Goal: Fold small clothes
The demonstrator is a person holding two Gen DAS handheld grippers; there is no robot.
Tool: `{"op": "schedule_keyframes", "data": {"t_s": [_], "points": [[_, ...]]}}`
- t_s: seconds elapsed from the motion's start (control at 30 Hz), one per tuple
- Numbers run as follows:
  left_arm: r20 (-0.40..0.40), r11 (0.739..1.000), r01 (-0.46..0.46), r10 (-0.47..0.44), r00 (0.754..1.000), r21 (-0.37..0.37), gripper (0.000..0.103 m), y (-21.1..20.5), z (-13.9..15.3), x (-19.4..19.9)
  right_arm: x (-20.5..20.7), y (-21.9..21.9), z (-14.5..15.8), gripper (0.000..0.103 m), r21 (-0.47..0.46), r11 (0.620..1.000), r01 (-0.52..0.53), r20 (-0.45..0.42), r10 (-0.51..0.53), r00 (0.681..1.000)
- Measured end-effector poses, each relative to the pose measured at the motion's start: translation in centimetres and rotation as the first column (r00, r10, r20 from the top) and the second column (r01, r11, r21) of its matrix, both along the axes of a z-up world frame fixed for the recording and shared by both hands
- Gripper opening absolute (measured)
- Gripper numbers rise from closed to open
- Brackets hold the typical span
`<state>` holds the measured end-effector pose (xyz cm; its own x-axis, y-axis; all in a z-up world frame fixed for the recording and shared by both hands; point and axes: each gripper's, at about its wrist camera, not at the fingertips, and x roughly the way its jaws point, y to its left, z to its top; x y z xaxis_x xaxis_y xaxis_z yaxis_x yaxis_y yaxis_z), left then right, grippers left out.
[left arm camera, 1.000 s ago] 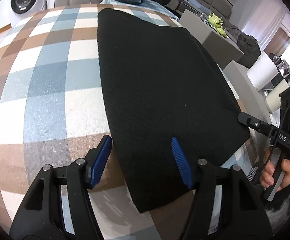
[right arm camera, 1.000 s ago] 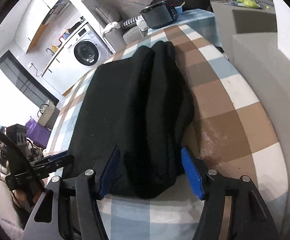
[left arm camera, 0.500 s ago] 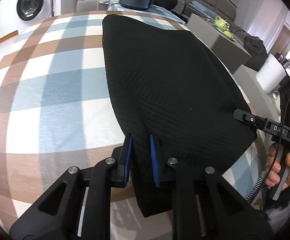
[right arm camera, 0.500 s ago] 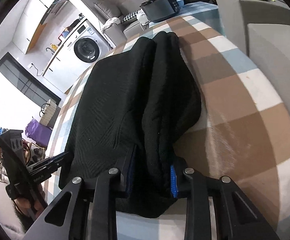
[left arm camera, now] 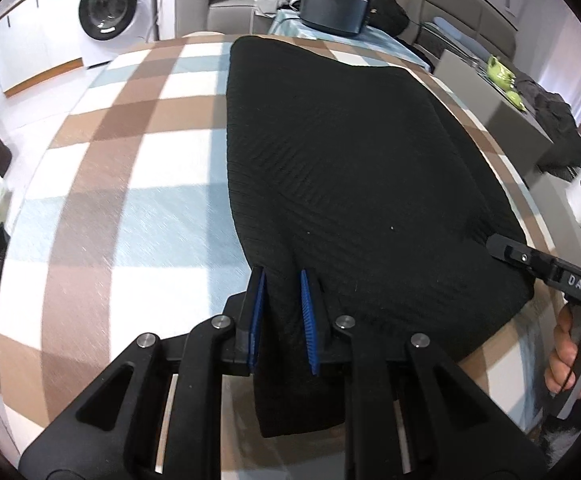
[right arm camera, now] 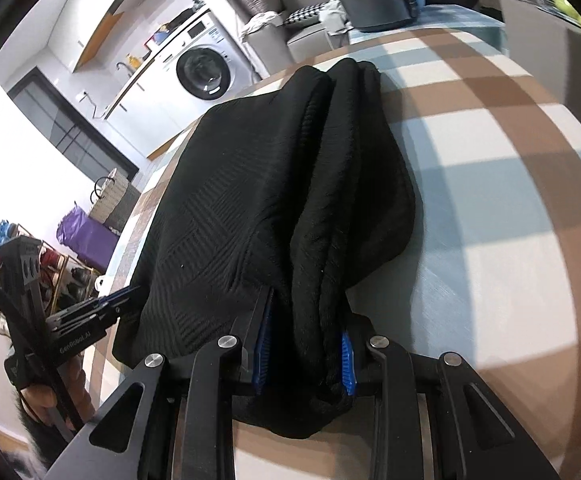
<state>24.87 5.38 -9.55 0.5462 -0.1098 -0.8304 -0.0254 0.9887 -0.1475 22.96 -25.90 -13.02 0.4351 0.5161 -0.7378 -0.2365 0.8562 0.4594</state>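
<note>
A black knit garment [left arm camera: 350,160] lies lengthwise on the checked tablecloth [left arm camera: 130,200]. My left gripper [left arm camera: 281,272] is shut on its near left corner, and a flap of cloth hangs below the blue pads. In the right wrist view the garment [right arm camera: 250,180] shows a thick folded roll along its right side. My right gripper [right arm camera: 306,320] is shut on the near end of that roll. Each gripper appears in the other's view: the right gripper [left arm camera: 530,260] at the garment's near right corner, the left gripper [right arm camera: 102,308] at its near left.
At the table's far end stands a black appliance [left arm camera: 336,8], with a washing machine [left arm camera: 106,12] behind on the left. A grey cabinet [left arm camera: 502,92] with green items lies past the right edge. A basket [right arm camera: 110,196] and a purple bag [right arm camera: 86,236] sit on the floor left.
Both grippers were open around the garment's near edge a second ago and have shut on it. Both hands have since shifted across the table with the cloth in their grip.
</note>
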Motion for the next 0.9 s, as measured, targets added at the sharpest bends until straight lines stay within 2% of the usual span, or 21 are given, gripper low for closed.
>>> {"op": "schedule_keyframes", "data": {"t_s": [0.2, 0.67, 0.9], "points": [[0.01, 0.999, -0.022, 0.021, 1.0, 0.035, 0.015, 1.4, -0.3, 2.3, 1.4, 1.7, 0.1, 0.028, -0.019, 1.0, -0.023, 0.01, 0.023, 1.0], [0.045, 0.998, -0.051, 0.05, 0.998, 0.032, 0.015, 2.2, -0.9, 6.1, 3.8, 3.3, 0.1, 0.028, -0.063, 0.998, -0.012, 0.035, 0.014, 0.999], [0.056, 0.998, -0.052, 0.05, 0.997, 0.025, 0.015, 2.4, -1.0, 6.5, 2.7, 3.2, 0.2, 0.029, -0.075, 0.997, -0.003, 0.046, 0.007, 0.999]]}}
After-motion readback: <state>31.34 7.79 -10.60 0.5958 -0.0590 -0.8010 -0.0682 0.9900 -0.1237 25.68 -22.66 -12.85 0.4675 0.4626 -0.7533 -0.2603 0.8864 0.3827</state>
